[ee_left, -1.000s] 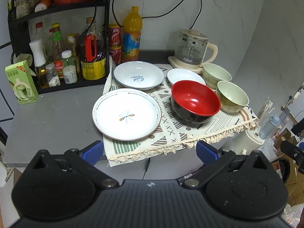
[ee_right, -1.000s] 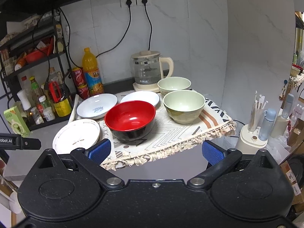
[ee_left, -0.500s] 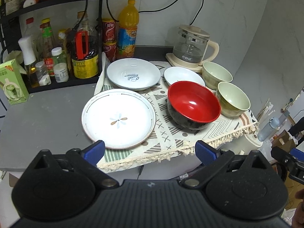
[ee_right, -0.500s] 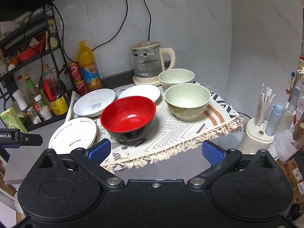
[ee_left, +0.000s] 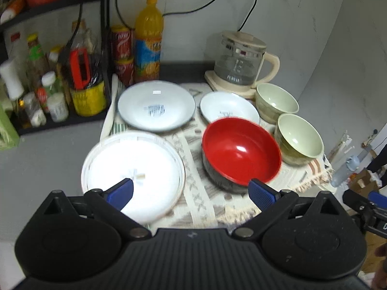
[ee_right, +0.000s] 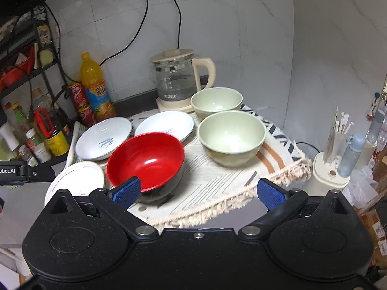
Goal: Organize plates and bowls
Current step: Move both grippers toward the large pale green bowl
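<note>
On a patterned fringed cloth (ee_left: 193,169) stand a red bowl (ee_left: 238,151) (ee_right: 145,159), two pale green bowls, near (ee_left: 298,140) (ee_right: 231,136) and far (ee_left: 275,100) (ee_right: 215,101), and three plates: a large white flowered plate (ee_left: 133,171) (ee_right: 77,181), a white printed plate (ee_left: 156,105) (ee_right: 104,137) and a smaller white plate (ee_left: 228,107) (ee_right: 164,124). My left gripper (ee_left: 191,192) is open, low over the flowered plate and the red bowl's near rim. My right gripper (ee_right: 198,191) is open in front of the red bowl, holding nothing.
A glass kettle (ee_left: 241,60) (ee_right: 176,79) stands behind the bowls. An orange drink bottle (ee_left: 147,38) (ee_right: 95,84), red cans (ee_left: 122,53) and a black rack of bottles (ee_left: 48,72) crowd the back left. A straw holder (ee_right: 333,159) stands off the table's right edge.
Both grippers have moved forward toward the table, so the dishes look larger. The left one now overlaps the flowered plate's near edge. Neither has closed and no dish has moved.
</note>
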Tool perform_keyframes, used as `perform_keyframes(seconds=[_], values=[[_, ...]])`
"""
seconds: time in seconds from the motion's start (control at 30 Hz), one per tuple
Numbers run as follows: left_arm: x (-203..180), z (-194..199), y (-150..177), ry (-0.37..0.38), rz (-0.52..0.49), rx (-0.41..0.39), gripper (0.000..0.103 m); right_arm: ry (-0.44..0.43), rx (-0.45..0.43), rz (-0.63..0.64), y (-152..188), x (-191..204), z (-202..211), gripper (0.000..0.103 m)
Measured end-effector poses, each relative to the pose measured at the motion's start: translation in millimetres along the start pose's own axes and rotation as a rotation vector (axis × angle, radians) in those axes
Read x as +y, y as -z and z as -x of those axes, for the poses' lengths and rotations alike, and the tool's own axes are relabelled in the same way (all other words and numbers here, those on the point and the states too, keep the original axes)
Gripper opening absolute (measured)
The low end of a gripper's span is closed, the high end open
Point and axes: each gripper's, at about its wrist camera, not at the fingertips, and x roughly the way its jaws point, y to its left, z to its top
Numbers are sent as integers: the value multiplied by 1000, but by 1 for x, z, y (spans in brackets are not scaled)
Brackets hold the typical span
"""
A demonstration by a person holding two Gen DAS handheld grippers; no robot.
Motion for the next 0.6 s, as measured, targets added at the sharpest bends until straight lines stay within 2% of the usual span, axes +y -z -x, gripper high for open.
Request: perform_keyframes(seconds=[0.13,0.3,0.4,0.6], values=[[-8,-20,-17,25,4,13,101,28,8,-18,-10,-7,-16,103],[-23,-44,-34,30,-44,23,101,69,16,-46,-20,-16,-32,103],[-28,-61,-45,60,-25,34,100,94,28,-70,-25,-25,-43,103],[-48,-92,-64,110,-71,61,101,143,47,-102,-30,-38,-59,103]])
